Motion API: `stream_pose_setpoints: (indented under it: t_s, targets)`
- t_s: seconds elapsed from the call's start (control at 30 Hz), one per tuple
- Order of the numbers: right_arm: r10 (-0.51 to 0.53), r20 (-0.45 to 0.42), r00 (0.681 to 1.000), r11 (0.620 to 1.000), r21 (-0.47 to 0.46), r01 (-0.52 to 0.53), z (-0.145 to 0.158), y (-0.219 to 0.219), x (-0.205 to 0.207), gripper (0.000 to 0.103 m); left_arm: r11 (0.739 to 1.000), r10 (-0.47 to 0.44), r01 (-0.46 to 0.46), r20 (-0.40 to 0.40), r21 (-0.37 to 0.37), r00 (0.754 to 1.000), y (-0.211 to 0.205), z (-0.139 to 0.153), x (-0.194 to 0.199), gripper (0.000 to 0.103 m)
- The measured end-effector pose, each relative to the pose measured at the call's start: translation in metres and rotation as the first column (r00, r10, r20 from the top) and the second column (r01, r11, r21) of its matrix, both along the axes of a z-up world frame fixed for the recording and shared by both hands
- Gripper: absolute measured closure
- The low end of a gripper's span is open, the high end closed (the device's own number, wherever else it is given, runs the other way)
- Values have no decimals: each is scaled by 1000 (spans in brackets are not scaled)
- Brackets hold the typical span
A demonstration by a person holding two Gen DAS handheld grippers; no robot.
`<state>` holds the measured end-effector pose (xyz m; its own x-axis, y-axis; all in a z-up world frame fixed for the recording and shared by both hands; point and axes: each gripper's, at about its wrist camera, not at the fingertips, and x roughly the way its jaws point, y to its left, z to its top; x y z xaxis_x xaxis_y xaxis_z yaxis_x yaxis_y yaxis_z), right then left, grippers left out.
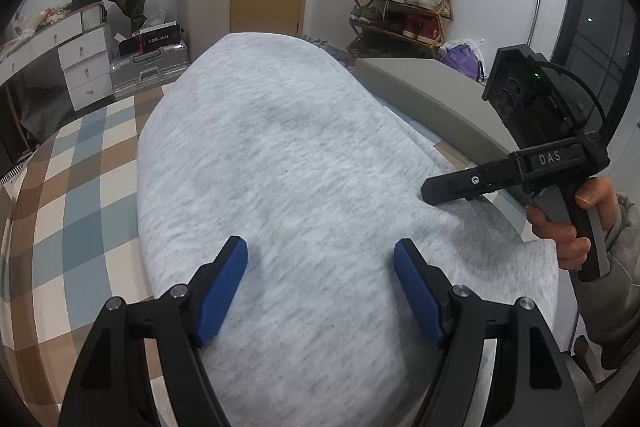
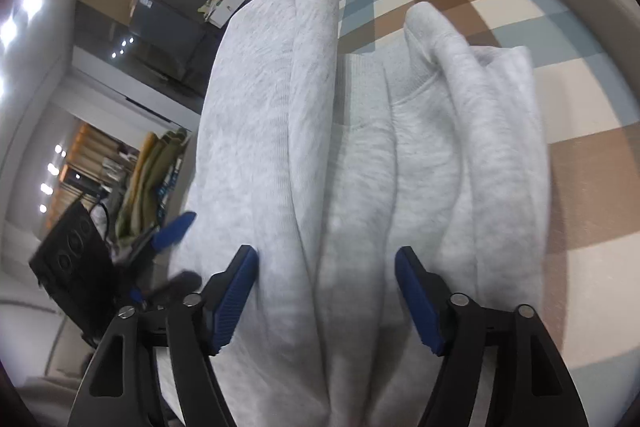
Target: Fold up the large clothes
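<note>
I have the grey sweatshirt point(image 1: 280, 167) lying folded on the checked bed cover point(image 1: 72, 195), its folds bunched lengthwise in the right wrist view. My left gripper point(image 1: 320, 259) is spread wide above the cloth, with nothing pinched between its blue pads point(image 1: 222, 291). My right gripper point(image 2: 326, 267) is also spread, over the folded layers, gripping nothing. A hand point(image 1: 576, 223) holds its handle at the garment's right edge.

Checked bed cover point(image 1: 76, 163) lies bare left of the grey garment point(image 1: 288, 163); on the right, the grey headboard point(image 1: 432, 87) and right tool point(image 1: 430, 193) crowd its edge.
</note>
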<state>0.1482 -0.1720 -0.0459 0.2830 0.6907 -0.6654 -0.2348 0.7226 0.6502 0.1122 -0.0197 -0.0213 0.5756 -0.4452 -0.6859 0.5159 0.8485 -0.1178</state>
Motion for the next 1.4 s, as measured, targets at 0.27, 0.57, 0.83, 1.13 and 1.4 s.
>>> stream_pose_setpoints:
  t_s: [0.27,0.57,0.83,1.13,1.4]
  targets:
    - [12,22,1000,996,90,-14,-8,7,17,62,1000,3,-3,0,-9,1000,1,-1,2,31]
    - [102,462,881,995,-33,-97,107,51,-42,92,993,63,-60,25,-103,998,18,16,-8,31]
    - [82,554,829,992,34,-121,171,40,-68,92,965,56,-29,96,-261,994,34,68,-34,31]
    - [-148,244,958,947,-245,208,36,-54,-34,91,999,-52,52,-16,-4,999,-40,14,1,31]
    - [-157,197,968,953,-228,201,19,-51,-14,87,995,-36,38,-19,92,999,-44,-6,2,22]
